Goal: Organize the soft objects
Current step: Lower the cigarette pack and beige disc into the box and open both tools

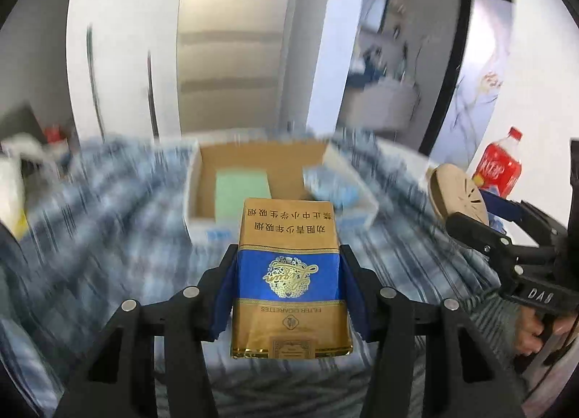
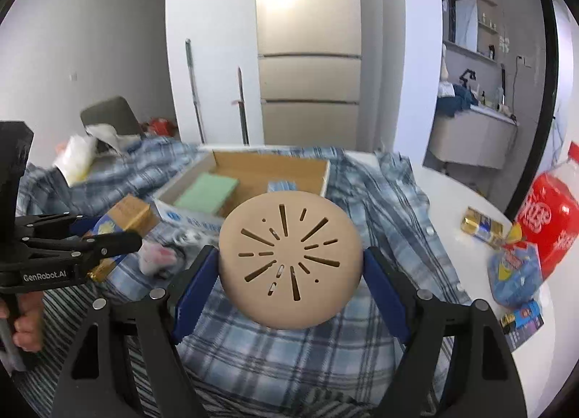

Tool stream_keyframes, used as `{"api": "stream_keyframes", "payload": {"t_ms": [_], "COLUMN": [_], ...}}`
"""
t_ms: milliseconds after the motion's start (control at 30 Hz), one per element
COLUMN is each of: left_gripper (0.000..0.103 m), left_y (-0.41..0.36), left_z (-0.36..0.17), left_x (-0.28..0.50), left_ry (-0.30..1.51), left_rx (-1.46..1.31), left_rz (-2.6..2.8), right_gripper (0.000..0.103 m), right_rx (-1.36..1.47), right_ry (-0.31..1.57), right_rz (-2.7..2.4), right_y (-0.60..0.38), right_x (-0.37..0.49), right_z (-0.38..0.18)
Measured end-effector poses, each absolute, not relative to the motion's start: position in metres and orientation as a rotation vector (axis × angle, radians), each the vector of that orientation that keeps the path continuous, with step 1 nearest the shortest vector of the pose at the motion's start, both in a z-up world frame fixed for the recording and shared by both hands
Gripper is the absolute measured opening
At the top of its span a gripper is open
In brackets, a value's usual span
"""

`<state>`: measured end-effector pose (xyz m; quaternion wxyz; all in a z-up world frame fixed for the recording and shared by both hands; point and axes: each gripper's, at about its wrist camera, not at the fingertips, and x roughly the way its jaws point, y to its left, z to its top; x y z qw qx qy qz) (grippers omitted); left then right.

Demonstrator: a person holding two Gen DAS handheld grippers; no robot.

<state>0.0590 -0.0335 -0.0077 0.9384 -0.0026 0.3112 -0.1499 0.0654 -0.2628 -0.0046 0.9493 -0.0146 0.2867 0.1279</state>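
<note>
Two grips | left hand-held gripper (image 1: 287, 295) clamps cigarette pack (image 1: 289, 273); right hand-held gripper (image 2: 291, 269) clamps beige disc (image 2: 289, 259) | plaid cloth (image 2: 289, 353) underneath

Plaid cloth (image 1: 108, 201) and open box (image 1: 202, 179) smear into blur — red bottle (image 2: 553, 222) cut off.

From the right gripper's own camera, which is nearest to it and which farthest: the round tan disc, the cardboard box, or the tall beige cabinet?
1. Round tan disc: held between the pads of the right gripper.
2. Cardboard box: straight ahead on the plaid cloth.
3. Tall beige cabinet: behind the box, at the back.
</note>
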Motion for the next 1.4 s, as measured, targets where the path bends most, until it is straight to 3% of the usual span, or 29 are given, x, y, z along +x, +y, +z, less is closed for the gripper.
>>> {"api": "stream_keyframes", "payload": {"t_ms": [600, 833, 1400], "left_gripper": [0.055, 0.055, 0.055], "left_y": [-0.033, -0.023, -0.028], "left_z": [0.064, 0.044, -0.041], "left_x": [0.097, 0.148, 0.213], "left_ry": [0.157, 0.217, 0.63], "left_rx": [0.005, -0.027, -0.005], "left_rz": [-0.296, -0.247, -0.207], "right_gripper": [0.08, 0.08, 0.08], "right_rx": [0.035, 0.052, 0.122], "right_ry": [0.302, 0.315, 0.755], "right_rz": [0.188, 0.131, 0.27], "right_y": [-0.242, -0.234, -0.226], "right_x": [0.128, 0.183, 0.26], "right_z": [0.078, 0.075, -0.042]}}
